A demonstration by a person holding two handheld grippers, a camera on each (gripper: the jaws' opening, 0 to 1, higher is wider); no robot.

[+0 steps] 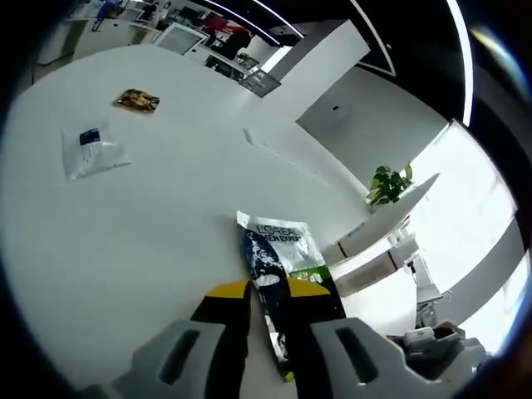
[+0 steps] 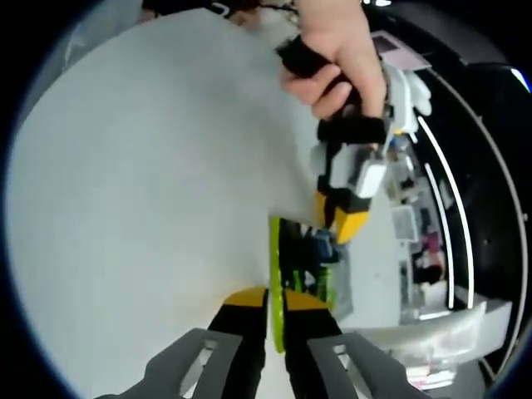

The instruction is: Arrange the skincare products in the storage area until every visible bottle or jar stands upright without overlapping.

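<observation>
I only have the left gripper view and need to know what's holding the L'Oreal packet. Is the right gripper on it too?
Observer: Yes. In the right gripper view, the right gripper has its jaws shut on the near end of the L'Oreal packet, which is seen edge-on.
Operator: How does my left gripper look from there?
Observer: The left gripper pinches the packet's far end, and a hand is wrapped round its handle.

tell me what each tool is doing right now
Left tool: shut on the skincare packet.
Right tool: shut on the same packet's edge.
Hand: grips the left tool's handle.
</observation>
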